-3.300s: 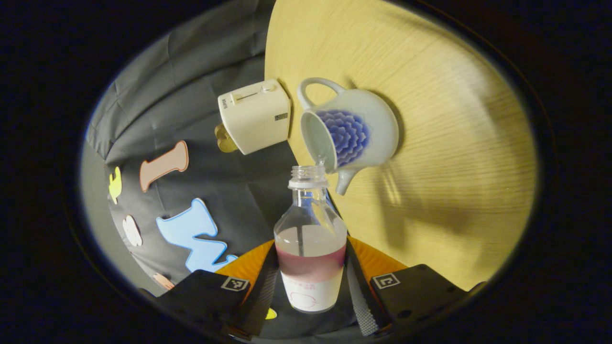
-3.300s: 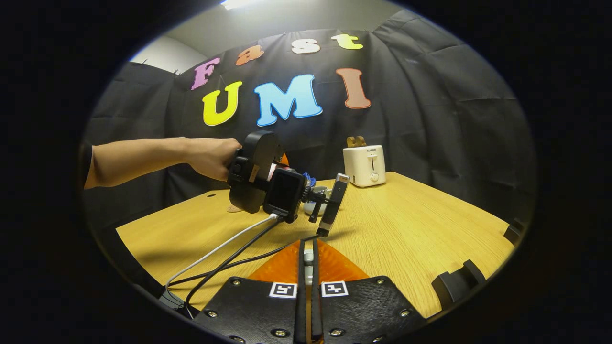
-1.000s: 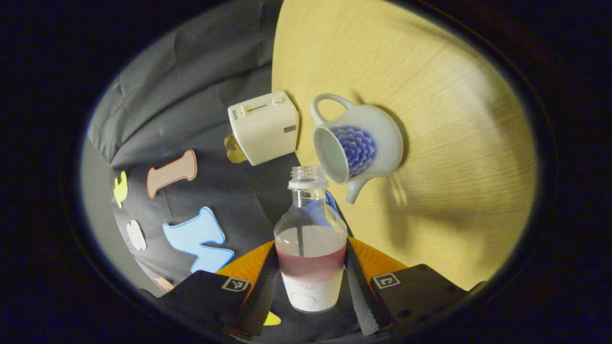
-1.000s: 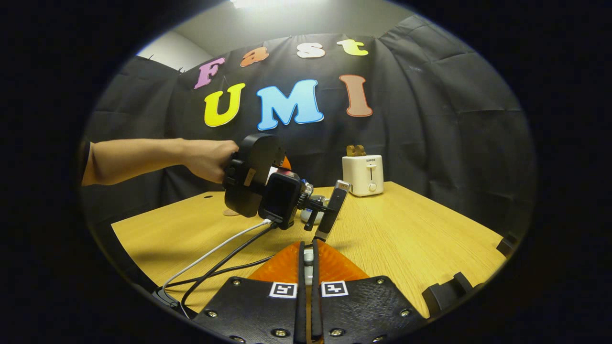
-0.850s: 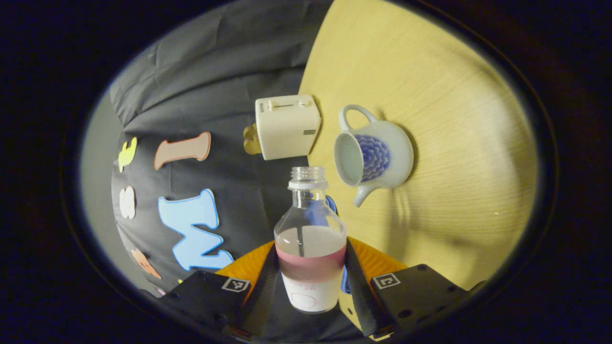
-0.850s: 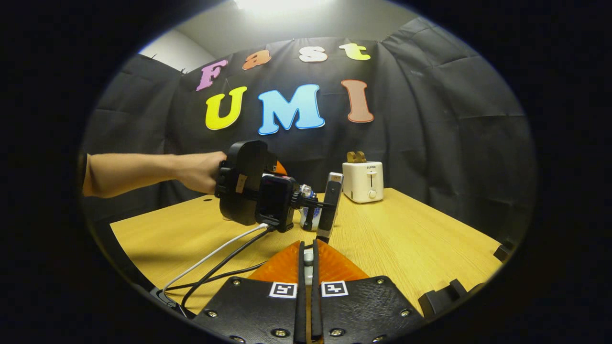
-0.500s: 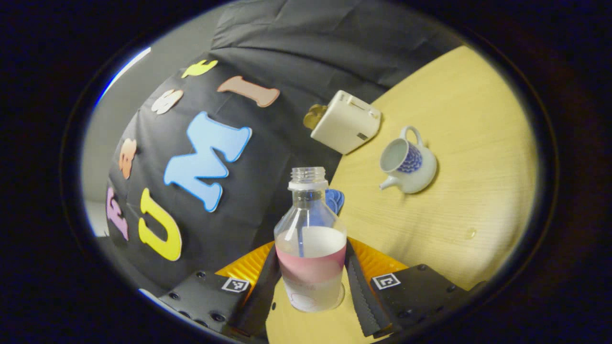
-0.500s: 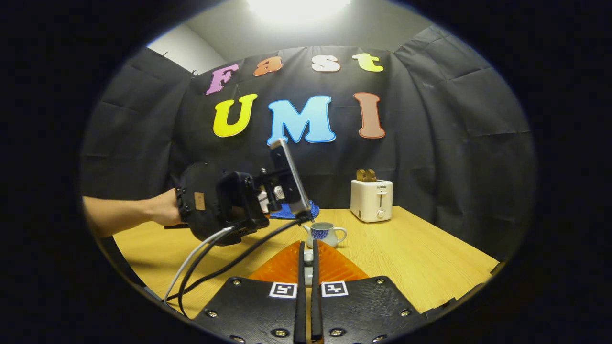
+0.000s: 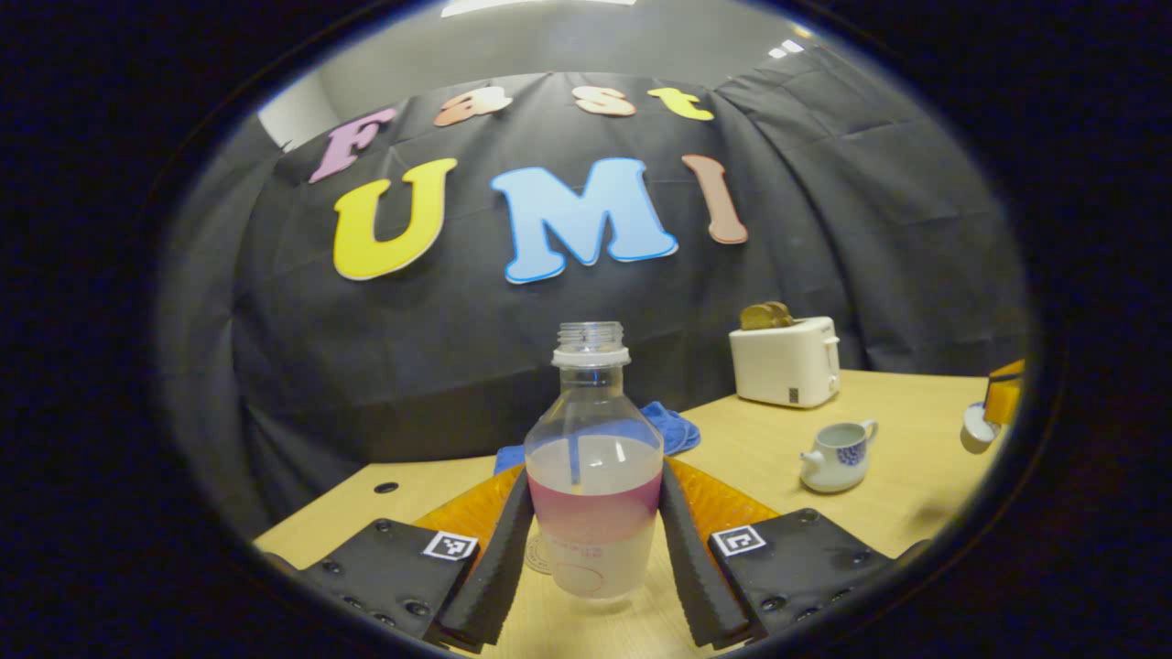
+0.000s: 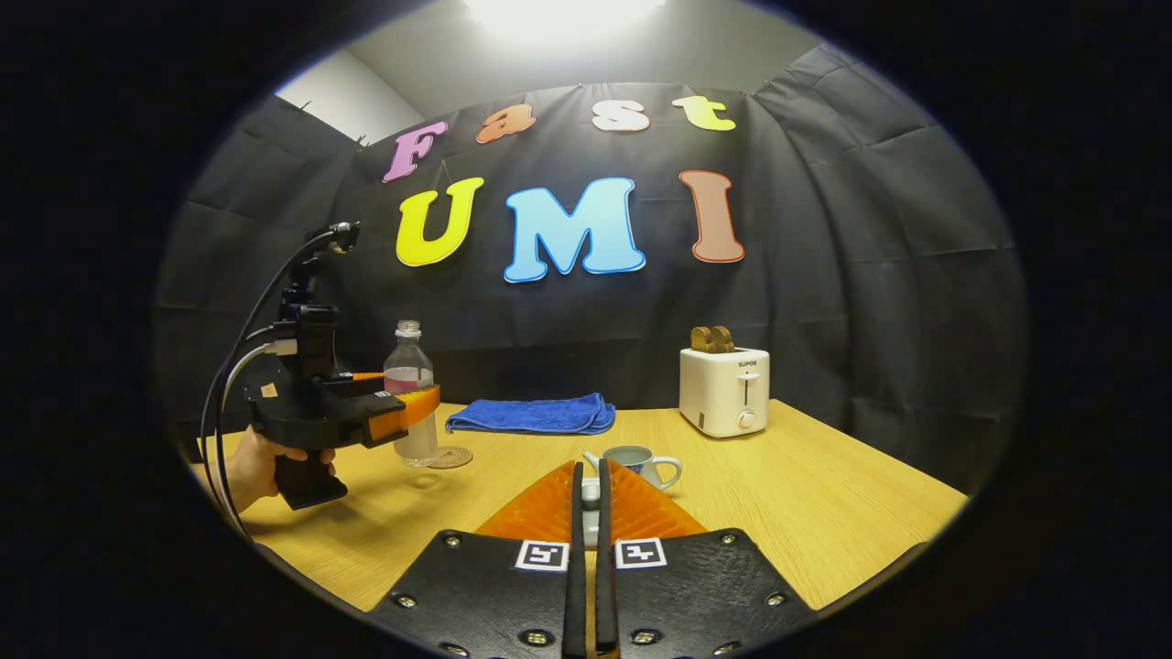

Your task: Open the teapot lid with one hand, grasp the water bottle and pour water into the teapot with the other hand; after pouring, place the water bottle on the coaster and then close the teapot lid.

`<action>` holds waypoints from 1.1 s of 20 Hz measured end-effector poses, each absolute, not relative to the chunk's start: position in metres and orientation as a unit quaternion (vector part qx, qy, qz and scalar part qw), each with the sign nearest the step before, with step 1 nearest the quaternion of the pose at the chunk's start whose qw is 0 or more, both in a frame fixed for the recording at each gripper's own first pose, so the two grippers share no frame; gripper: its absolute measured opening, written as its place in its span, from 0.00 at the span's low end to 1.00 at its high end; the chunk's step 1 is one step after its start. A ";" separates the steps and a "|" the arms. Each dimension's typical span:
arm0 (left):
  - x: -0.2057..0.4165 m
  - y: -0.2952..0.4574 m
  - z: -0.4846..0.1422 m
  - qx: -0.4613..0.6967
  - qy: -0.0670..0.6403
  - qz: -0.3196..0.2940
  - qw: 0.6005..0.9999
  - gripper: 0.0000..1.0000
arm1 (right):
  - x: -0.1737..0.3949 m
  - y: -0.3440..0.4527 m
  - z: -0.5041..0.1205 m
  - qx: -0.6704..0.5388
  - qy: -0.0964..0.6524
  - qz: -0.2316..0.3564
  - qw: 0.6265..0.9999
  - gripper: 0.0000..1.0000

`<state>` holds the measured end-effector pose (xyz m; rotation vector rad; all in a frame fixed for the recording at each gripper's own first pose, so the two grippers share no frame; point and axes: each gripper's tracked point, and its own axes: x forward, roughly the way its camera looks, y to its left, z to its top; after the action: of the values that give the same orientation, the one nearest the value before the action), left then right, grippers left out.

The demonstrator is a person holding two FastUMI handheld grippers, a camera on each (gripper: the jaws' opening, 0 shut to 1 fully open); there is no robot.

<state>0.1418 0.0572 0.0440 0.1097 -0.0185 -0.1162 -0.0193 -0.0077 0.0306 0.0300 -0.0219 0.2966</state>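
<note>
- The water bottle [image 9: 593, 476] has swung back from its pouring tilt to stand upright, its open neck pointing straight up and its long axis vertical; it is now away from the teapot [image 9: 836, 455], at the left part of the table [image 10: 806, 513].
- The left gripper [image 9: 593, 540] has its two fingers [image 9: 499, 558] pressed against either side of the bottle's lower body, at the pink label band.
- In the right gripper view the bottle's base is right at the round coaster [image 10: 450, 457]; whether it rests on it or hangs just above cannot be told.
- The bottle is roughly half full of clear water and has no cap on.
- A hand [image 10: 259, 465] grips the handle of the left gripper at the left edge of the right gripper view, cables running up from the device.
- The right gripper [image 10: 587, 549] has its fingers drawn close together, pinching a small pale object between them, apparently the teapot lid [image 10: 591, 494], though little of it can be seen.
- The teapot sits open and upright on the table just ahead of the right gripper, spout to the left and handle to the right in both views.
- A blue cloth [image 10: 534, 415] lies folded behind the coaster near the wall.
- A white toaster [image 10: 725, 391] with bread in its slots stands at the table's far right.
</note>
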 end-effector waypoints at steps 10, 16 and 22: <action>0.202 0.083 0.031 0.019 -0.027 -0.037 0.999 0.84 | -0.006 -0.014 0.019 0.025 0.004 0.143 0.989 0.04; 0.224 0.086 0.009 0.011 -0.011 -0.031 0.999 0.84 | 0.000 -0.022 0.014 0.029 0.011 0.136 0.990 0.04; 0.227 0.087 0.003 0.003 -0.008 -0.027 1.000 0.84 | 0.004 -0.023 0.012 0.032 0.016 0.134 0.990 0.05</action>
<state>0.2271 0.0873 0.0026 0.0056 -0.0164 -0.0536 0.0038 -0.0232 0.0124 0.0644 0.0316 0.2698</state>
